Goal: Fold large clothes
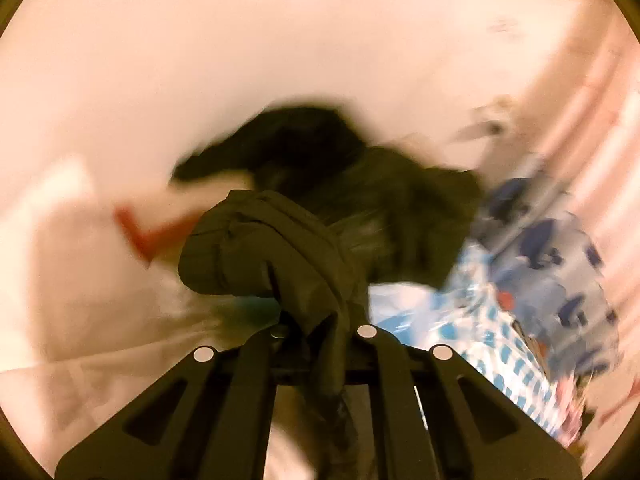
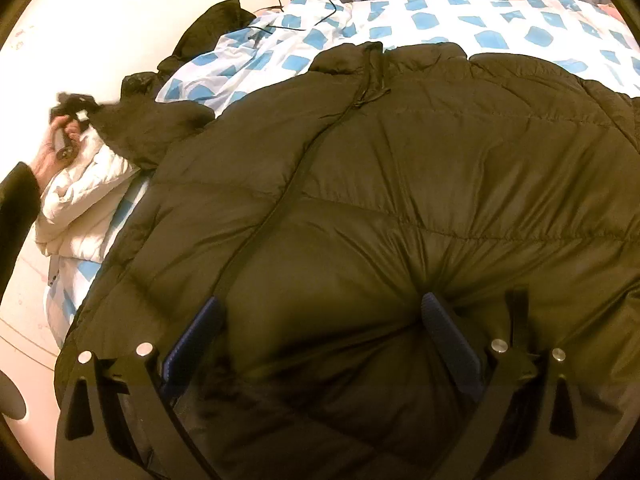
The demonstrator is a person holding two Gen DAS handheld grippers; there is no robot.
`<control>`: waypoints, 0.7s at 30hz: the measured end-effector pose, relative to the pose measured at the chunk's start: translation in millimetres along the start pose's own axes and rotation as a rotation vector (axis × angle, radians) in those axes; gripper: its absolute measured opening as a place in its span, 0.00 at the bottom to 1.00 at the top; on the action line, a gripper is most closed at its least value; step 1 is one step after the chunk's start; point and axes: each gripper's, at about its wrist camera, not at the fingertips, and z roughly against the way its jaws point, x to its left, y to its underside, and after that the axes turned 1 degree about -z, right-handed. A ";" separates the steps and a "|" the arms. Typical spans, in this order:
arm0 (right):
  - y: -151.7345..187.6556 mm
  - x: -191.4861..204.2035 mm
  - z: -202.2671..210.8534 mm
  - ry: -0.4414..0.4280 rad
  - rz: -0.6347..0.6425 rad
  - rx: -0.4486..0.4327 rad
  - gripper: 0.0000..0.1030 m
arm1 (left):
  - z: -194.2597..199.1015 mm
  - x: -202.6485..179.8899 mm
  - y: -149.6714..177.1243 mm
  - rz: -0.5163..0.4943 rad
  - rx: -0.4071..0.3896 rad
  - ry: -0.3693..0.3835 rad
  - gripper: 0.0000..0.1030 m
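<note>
The left gripper [image 1: 320, 332] jaws clench a bunched sleeve of the dark olive quilted puffer jacket [image 2: 400, 200], whose body lies between the released right gripper [image 2: 320, 320] jaws, on the blue-patterned white bed [image 2: 500, 24].

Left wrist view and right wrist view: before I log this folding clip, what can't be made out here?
- Left wrist view: motion blur smears everything beyond the sleeve; the red shape cannot be identified.
- Left gripper: bunched sleeve fabric covers the fingertips.
- Right wrist view: the jacket runs past the bottom and right edges, so its hem and far sleeve are cut off.
- Bedsheet: mostly hidden under the jacket.
- Right gripper: open, pressing on the jacket.
</note>
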 end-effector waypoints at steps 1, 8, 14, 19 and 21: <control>-0.3 0.1 -0.3 0.002 -0.001 0.001 0.93 | 10.0 -7.9 -0.7 -0.025 -0.023 0.022 0.03; -7.4 -3.9 10.2 -0.061 -0.066 -0.037 0.93 | 54.7 -54.5 -1.5 -0.111 -0.042 0.100 0.03; -23.1 -17.2 36.5 -0.133 -0.130 -0.109 0.93 | 65.5 -69.1 2.1 -0.086 -0.034 0.118 0.03; -33.1 -103.1 140.3 -0.163 -0.396 -0.343 0.93 | 56.3 -33.4 6.4 -0.024 -0.028 -0.044 0.03; -14.7 -165.1 194.8 -0.131 -0.575 -0.452 0.93 | 47.2 -3.9 13.1 0.027 0.003 -0.156 0.06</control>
